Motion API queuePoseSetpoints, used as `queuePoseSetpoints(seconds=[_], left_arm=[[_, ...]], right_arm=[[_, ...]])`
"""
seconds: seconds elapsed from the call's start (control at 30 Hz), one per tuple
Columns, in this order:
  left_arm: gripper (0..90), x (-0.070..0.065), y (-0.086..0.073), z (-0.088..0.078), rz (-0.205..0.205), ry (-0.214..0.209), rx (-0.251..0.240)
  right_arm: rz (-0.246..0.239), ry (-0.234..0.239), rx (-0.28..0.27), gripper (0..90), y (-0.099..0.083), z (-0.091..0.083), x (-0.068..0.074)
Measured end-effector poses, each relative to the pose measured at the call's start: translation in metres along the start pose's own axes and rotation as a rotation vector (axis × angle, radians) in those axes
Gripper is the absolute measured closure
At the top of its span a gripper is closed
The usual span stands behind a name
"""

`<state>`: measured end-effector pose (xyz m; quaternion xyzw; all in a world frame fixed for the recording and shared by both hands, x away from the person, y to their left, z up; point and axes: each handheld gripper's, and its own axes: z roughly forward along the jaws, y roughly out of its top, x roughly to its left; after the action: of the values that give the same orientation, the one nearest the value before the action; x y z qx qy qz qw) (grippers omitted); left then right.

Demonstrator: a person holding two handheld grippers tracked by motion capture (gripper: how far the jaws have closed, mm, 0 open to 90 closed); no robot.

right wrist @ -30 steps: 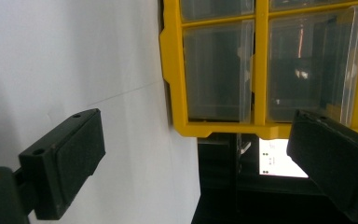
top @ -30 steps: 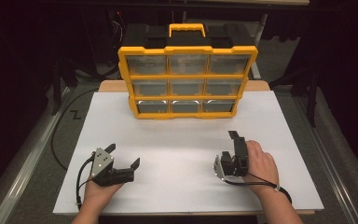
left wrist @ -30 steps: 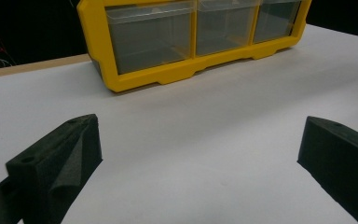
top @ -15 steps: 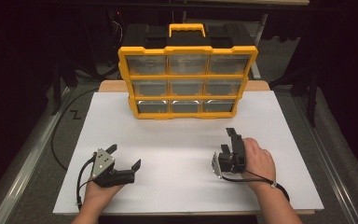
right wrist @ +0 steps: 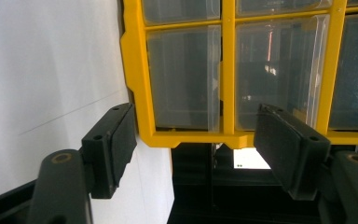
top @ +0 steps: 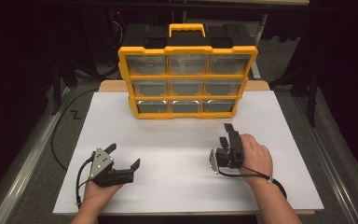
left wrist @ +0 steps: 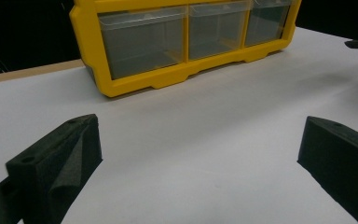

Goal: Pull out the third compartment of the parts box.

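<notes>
White board covers the tabletop under both jaw sets and runs on ahead of them to the yellow drawer cabinet, which stands upright at its far edge. Beyond the jaw tips of both grippers, well apart from either, the cabinet shows three rows of three clear drawers in a yellow frame, with a yellow handle on its black top.

Low over the board, the left gripper has its jaws spread wide with bare board between them; in the left gripper view the cabinet's bottom row of drawers lies straight ahead of the gap, nearer the left jaw.

Rolled onto its side in the person's hand, the right gripper has jaws that have just been closing; they stand partly apart with nothing between them. In the right gripper view the cabinet's corner sits just past the left-hand jaw, its drawer fronts spanning the gap beyond the tips.
</notes>
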<state>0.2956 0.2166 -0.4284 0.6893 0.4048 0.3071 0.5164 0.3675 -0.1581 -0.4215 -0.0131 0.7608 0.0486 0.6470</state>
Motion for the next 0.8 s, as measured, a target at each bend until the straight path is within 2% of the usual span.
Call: queuePoseSetpoints(seconds=[0.03, 0.1, 0.13, 0.17, 0.3, 0.4, 0.63, 0.73, 0.77, 0.8], left_arm=[[0.5, -0.001, 0.000, 0.000, 0.002, -0.004, 0.002], [0.5, -0.001, 0.000, 0.000, 0.002, -0.007, 0.002], [0.5, -0.002, 0.000, 0.000, 0.001, -0.008, 0.001], [0.5, -0.001, 0.000, 0.001, 0.002, -0.009, 0.002], [0.5, -0.001, -0.001, 0.002, -0.002, -0.010, 0.003], [0.5, -0.002, 0.000, 0.003, -0.007, -0.008, -0.006], [0.5, 0.000, -0.001, 0.004, -0.017, -0.004, -0.010], [0.5, 0.000, -0.001, 0.004, -0.016, -0.004, -0.004], [0.5, 0.000, -0.001, 0.004, -0.016, -0.004, -0.004], [0.5, 0.000, -0.001, 0.003, -0.011, -0.007, -0.003]], right_arm=[[0.008, 0.002, 0.008, 32.9, 0.001, 0.000, 0.000], [-0.011, -0.019, -0.004, 34.2, 0.002, 0.001, -0.004], [0.007, -0.025, -0.001, 34.8, 0.003, 0.002, -0.005], [-0.004, -0.035, -0.008, 35.1, 0.003, 0.002, -0.007], [0.003, -0.050, -0.009, 36.5, 0.006, 0.004, -0.013], [0.001, -0.077, -0.021, 37.6, 0.008, 0.005, -0.023], [0.006, -0.092, -0.014, 38.5, 0.009, 0.007, -0.032], [0.009, -0.111, -0.015, 39.3, 0.010, 0.007, -0.041], [0.030, -0.111, -0.010, 39.5, 0.010, 0.007, -0.042], [0.017, -0.122, -0.012, 39.8, 0.011, 0.007, -0.046]])
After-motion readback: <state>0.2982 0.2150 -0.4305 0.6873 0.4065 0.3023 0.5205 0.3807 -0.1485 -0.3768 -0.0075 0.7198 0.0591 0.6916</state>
